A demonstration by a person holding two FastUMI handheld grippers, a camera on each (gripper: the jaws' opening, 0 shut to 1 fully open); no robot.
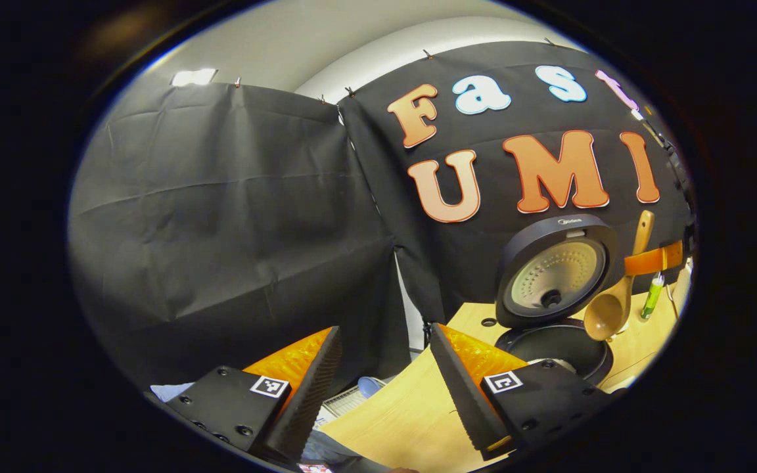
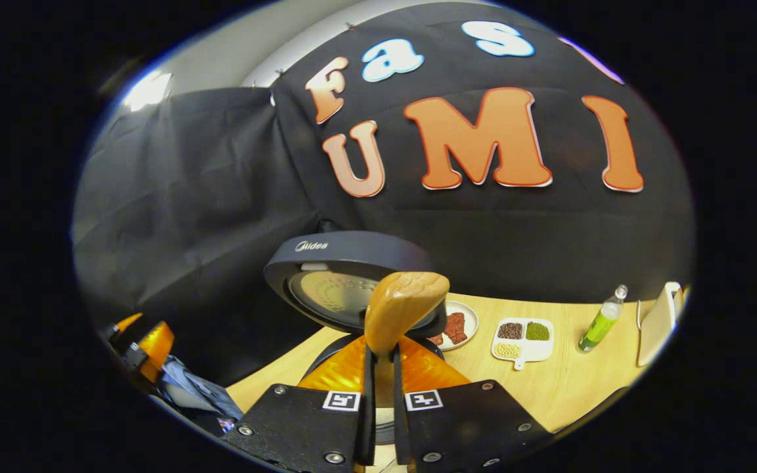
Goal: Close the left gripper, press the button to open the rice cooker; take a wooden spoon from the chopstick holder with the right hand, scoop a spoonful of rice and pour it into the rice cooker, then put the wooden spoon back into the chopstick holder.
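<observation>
Two fingers of my right hand-held gripper [image 2: 378, 368] pinch the wooden spoon [image 2: 399, 309] by its handle, bowl raised before the rice cooker [image 2: 345, 276], whose lid stands open. My left hand-held gripper [image 1: 385, 381] is spread wide, holding nothing, off the worktop [image 1: 405, 407] edge. Beyond, near the worktop's back edge, I see a plate [image 2: 460, 325], a divided dish [image 2: 523, 338] and a green bottle [image 2: 600, 320].

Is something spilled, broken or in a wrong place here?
Nothing stands out. The rice cooker stands open on the table, the right tongs hold the wooden spoon over it, and no spill shows.
</observation>
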